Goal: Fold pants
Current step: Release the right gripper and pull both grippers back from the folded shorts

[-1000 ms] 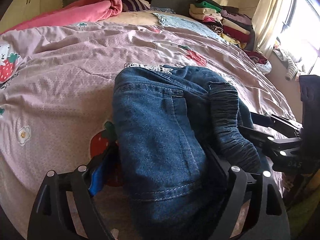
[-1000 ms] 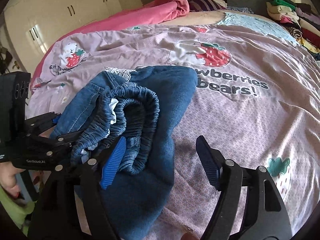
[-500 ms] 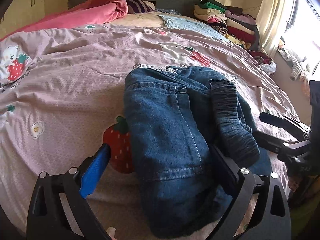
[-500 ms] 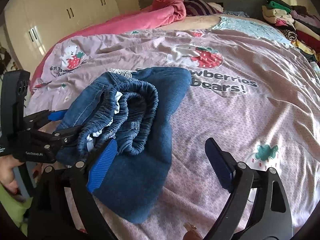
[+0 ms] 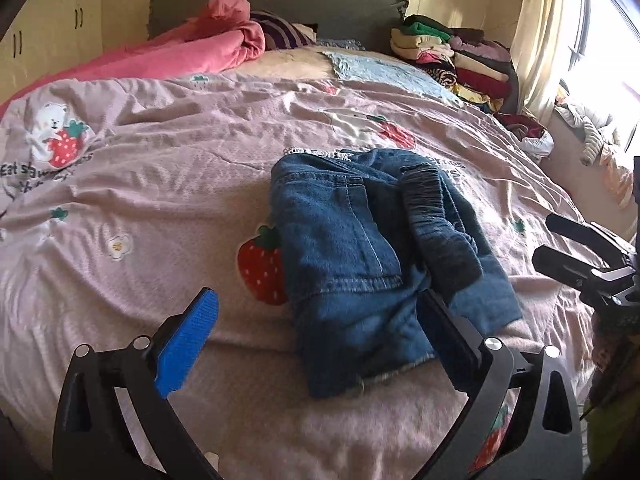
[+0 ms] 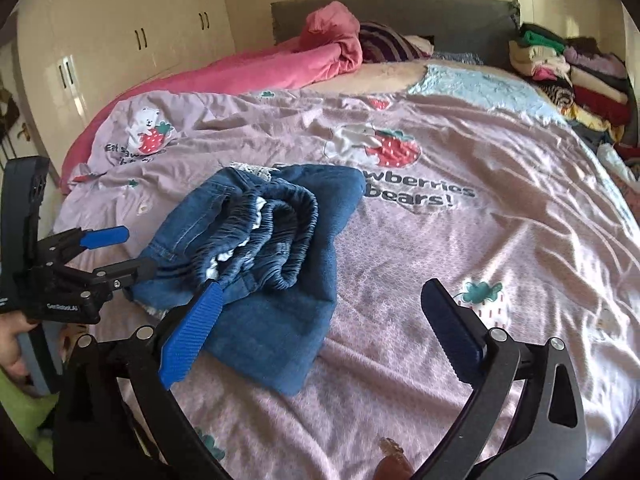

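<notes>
Blue denim pants (image 5: 340,248) lie folded into a bundle on the lilac strawberry quilt (image 5: 160,200), with the elastic waistband on top. My left gripper (image 5: 316,308) hovers over their near edge. Its jaws are opening wide, and the blue pads (image 5: 188,344) do not touch the cloth. In the right wrist view the pants (image 6: 276,320) sit left of centre. My right gripper (image 6: 320,292) is above their near corner, its jaws also opening and pressing on nothing. The left gripper (image 6: 104,256) shows at that view's left edge, and the right gripper (image 5: 560,240) at the other view's right edge.
A pink blanket (image 5: 192,52) is heaped by the grey headboard (image 5: 340,8). Stacked folded clothes (image 5: 452,60) fill the bed's far right corner, next to a curtain (image 5: 540,40) and a window. Cream cupboards (image 6: 120,40) line the left wall. A hand (image 6: 12,344) holds the left gripper.
Both grippers let go of the pants, spread their jaws wider and drew back and upward. The folded pants now lie free on the quilt.
</notes>
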{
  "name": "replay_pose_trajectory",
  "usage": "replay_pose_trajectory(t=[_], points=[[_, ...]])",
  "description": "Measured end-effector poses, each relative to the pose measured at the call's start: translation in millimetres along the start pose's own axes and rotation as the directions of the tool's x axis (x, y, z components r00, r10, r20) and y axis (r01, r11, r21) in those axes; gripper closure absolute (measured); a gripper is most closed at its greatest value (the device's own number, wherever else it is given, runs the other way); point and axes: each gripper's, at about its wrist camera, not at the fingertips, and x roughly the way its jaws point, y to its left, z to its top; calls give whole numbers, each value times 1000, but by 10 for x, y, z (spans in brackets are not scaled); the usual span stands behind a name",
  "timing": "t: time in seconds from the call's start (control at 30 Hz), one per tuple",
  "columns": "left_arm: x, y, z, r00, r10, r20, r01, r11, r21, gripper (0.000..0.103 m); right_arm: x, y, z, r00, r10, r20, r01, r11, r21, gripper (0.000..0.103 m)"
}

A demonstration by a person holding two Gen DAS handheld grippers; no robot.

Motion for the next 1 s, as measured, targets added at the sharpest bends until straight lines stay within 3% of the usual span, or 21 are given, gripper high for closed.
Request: replay_pose_trajectory(t=[0.6, 1.0], points=[[-601, -100, -284, 999, 1, 51, -1, 1000, 15, 4, -667, 192, -126, 995, -20, 97, 23, 999, -30, 9], [-817, -148, -530, 999, 13, 48, -14, 999, 29, 4, -826, 258, -445, 997, -32, 72, 32, 999, -2, 9]])
